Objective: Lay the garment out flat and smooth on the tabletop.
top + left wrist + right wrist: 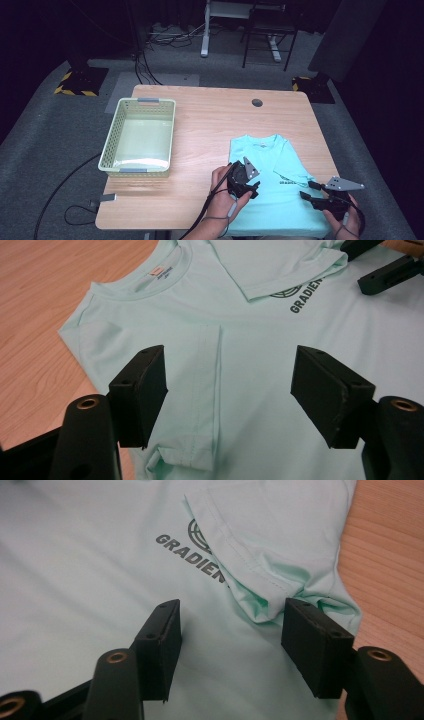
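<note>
Shirt: a pale mint-green cotton T-shirt with a dark printed logo (276, 187) lay flat on the near right part of the light wooden table (210, 125), collar away from the person, both sleeves folded in over the body.
Left gripper: the black two-jaw left gripper (227, 390) hung above the left folded sleeve (205, 390), jaws spread apart, nothing between the pads.
Right gripper: the black two-jaw right gripper (230, 645) sat low over the bunched right sleeve (270, 580), jaws spread, cloth below them but not pinched.
Basket: a pale green perforated plastic basket (112, 145) stood well apart on the left, nothing inside.
Risk, right sleeve: the fold there looked rumpled; I judged a careless pinch could drag it open.
Risk, layers: closing on the top layer alone might peel a sleeve back rather than lift the shirt.
Risk, uneven lift: one hand rising ahead of the other would likely skew the next fold.
</note>
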Available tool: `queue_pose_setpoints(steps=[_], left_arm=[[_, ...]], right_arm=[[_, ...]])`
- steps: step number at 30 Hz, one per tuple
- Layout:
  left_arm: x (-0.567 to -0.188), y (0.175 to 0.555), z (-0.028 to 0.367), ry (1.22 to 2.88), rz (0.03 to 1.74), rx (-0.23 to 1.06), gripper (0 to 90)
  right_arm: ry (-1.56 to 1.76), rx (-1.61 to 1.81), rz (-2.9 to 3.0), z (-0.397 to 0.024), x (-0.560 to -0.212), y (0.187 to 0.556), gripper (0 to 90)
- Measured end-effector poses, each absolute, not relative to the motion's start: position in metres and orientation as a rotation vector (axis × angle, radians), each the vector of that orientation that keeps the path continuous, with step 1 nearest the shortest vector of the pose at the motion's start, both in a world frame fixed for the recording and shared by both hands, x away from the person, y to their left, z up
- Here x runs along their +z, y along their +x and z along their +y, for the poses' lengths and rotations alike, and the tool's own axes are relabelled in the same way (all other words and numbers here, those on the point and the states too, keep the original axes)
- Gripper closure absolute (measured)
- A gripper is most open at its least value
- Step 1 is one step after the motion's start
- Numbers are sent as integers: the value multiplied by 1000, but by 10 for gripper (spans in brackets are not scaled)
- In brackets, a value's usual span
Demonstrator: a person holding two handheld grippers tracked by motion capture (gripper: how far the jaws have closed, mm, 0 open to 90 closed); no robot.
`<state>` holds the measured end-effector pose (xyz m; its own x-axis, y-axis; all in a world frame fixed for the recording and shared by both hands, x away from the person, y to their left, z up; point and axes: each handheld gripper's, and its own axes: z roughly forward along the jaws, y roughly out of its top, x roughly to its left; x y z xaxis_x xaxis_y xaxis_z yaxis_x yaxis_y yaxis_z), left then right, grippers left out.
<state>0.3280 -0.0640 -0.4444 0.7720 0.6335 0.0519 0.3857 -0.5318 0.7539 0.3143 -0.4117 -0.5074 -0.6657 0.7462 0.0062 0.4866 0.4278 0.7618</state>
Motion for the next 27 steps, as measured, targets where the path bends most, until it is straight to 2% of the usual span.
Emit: queue_pose_setpoints(steps=[11, 27], left_arm=[[-443, 343, -70, 2197, 753, 427, 307], [-466, 370, -82, 2243, 751, 415, 343]], right_arm=[[1060, 1092, 2352, -412, -507, 315, 422], [1060, 1091, 2352, -412, -507, 315, 422]])
